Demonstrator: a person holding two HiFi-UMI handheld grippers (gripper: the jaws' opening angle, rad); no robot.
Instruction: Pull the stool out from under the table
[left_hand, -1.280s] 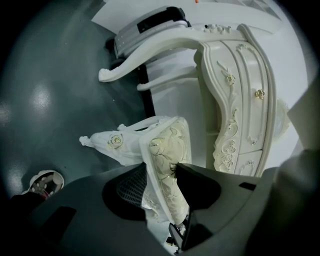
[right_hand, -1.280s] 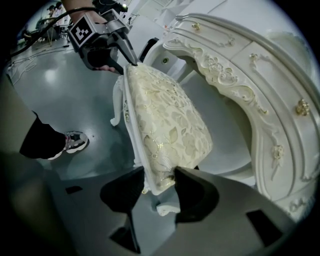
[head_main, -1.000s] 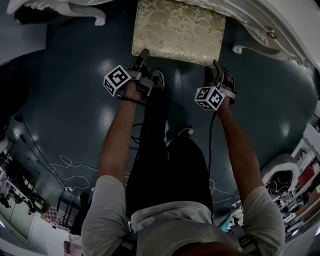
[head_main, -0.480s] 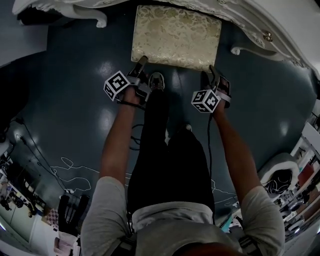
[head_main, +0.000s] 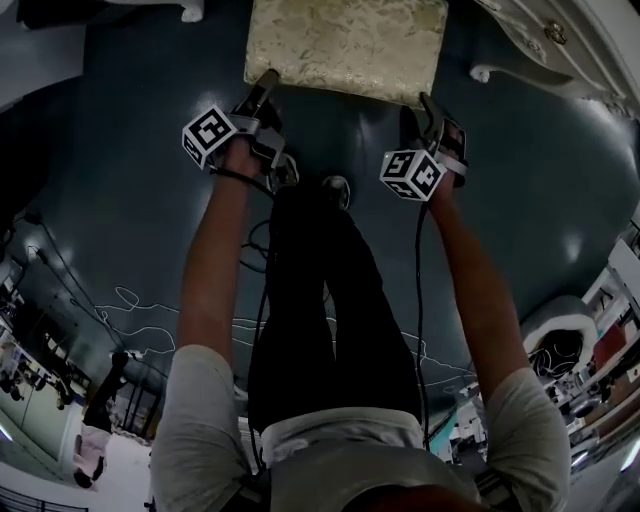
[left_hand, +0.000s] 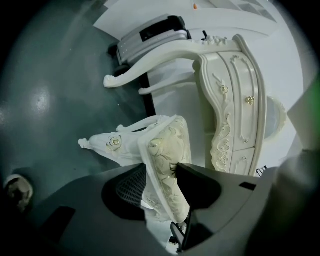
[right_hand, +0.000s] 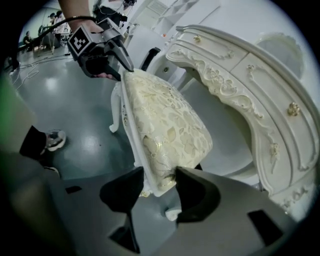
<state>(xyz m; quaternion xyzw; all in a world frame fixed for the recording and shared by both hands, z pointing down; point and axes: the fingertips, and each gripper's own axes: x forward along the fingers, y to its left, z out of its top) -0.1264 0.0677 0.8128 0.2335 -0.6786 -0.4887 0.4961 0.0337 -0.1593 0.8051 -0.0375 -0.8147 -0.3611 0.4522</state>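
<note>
The stool (head_main: 345, 45) has a cream-gold brocade cushion on a white carved frame and stands on the dark floor at the top of the head view. My left gripper (head_main: 262, 92) is shut on its near-left corner, the cushion edge (left_hand: 167, 172) pinched between the jaws. My right gripper (head_main: 430, 108) is shut on the near-right corner, jaws clamped over cushion and frame (right_hand: 159, 175). The white ornate table (head_main: 560, 40) lies beyond, at the upper right; its drawer front (right_hand: 250, 80) fills the right gripper view. From that view I also see the left gripper (right_hand: 122, 62) at the stool's far corner.
A curved white table leg (left_hand: 150, 62) and a dark case (left_hand: 150, 37) lie behind the stool. The person's legs and shoes (head_main: 335, 185) stand between the grippers. Cables (head_main: 140, 310) run over the floor at the left; furniture (head_main: 560, 350) stands at the lower right.
The stool has come away from the table toward the person with both grippers still clamped on it. The person's feet have stepped back.
</note>
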